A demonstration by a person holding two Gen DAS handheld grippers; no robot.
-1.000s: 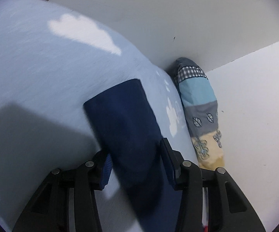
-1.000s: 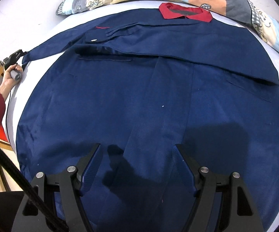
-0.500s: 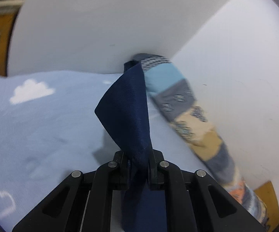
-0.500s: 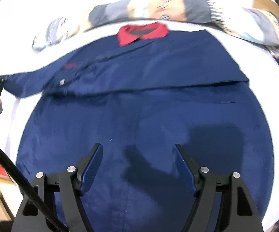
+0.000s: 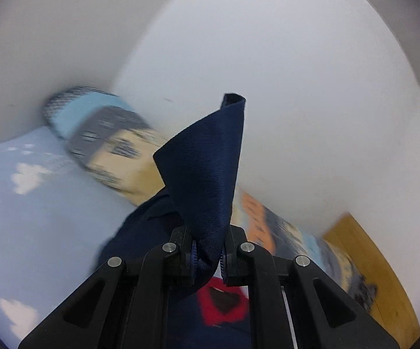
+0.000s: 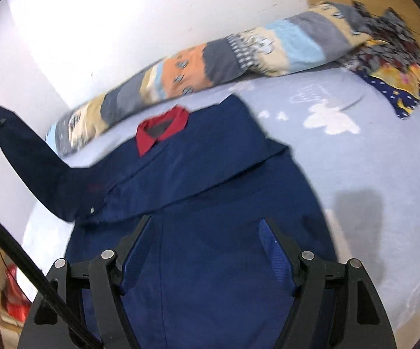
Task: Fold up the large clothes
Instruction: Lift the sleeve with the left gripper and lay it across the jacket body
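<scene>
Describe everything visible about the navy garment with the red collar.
The navy garment looks like woven twill, with a red collar near the patchwork bolster. It lies mostly flat on the light blue sheet. One sleeve is lifted off the bed, its cuff pinched in the left gripper.

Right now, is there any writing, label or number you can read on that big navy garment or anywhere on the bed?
No readable text in either view.
Navy blue work jacket with red collar: a small red mark on the chest, too blurred to read.
Light blue bedsheet: only white cloud and outline drawings, no words.
Long patchwork bolster pillow: patterns only, no letters.
</scene>
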